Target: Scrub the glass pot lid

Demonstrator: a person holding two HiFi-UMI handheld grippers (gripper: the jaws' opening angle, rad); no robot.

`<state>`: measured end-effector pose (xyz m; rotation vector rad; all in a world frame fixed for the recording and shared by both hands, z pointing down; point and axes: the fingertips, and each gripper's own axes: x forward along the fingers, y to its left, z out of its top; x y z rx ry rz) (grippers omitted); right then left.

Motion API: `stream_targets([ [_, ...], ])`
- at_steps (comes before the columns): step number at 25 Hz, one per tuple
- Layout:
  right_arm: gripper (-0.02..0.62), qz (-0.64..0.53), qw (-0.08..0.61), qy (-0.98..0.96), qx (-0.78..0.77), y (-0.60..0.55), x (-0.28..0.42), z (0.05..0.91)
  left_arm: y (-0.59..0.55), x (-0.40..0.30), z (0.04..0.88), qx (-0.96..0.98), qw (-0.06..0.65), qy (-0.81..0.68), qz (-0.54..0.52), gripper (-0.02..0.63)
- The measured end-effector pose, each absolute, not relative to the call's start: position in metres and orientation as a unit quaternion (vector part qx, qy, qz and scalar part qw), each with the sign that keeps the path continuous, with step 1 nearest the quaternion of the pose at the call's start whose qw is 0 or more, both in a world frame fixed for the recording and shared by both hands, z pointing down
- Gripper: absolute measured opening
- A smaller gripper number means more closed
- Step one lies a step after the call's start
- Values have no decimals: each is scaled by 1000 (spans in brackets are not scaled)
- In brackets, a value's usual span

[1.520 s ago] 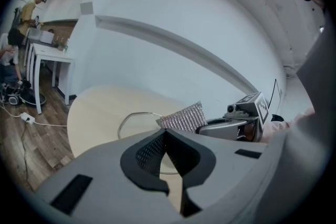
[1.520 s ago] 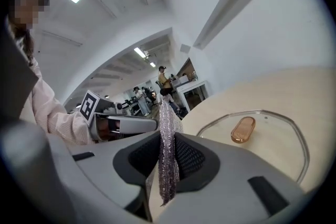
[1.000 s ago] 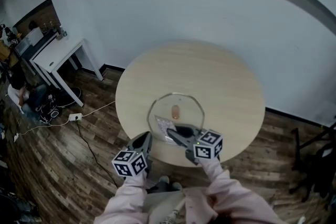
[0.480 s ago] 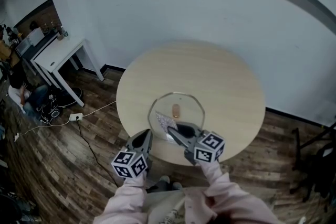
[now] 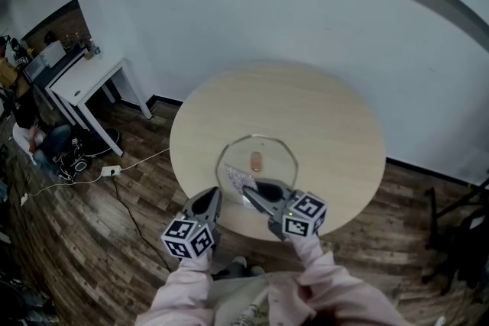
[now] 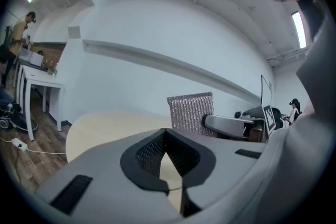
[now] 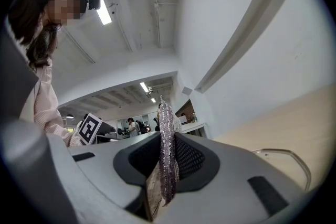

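1. The round pale-wood tabletop (image 5: 306, 111) carries one thing only, the glass pot lid (image 5: 276, 156), which lies flat near its near edge.
2. The lid is clear glass with a thin rim, and the wood shows through it. A small brownish knob (image 5: 255, 161) sits at its middle.
3. Judged from its look, the lid is stiff, fairly heavy and breakable. Bare glass on smooth wood would likely slide under a scrubbing stroke. The knob or the rim looks the best place to take hold and steady it, rather than the slick dome.
4. The right gripper (image 5: 254, 192) hangs over the lid's near part, its jaws clamped on a silvery mesh scouring pad (image 7: 167, 155). The pad stands up thin and soft between them. It shows as a glinting sheet over the lid's near-left rim (image 5: 237, 178), but whether it touches the glass is unclear from this height.
5. The left gripper (image 5: 208, 202) sits at the tabletop's near-left edge, just beside the lid and apart from it. Its jaws (image 6: 166, 134) are drawn together at the tips with nothing between them.
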<state>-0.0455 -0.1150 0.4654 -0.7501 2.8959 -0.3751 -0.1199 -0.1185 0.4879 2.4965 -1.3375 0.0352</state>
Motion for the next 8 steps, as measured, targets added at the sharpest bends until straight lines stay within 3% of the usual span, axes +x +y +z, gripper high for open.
stream_targets([
  [8, 72, -125, 52, 961, -241, -114, -49, 468, -119, -120, 489, 873, 149, -464, 20, -6],
])
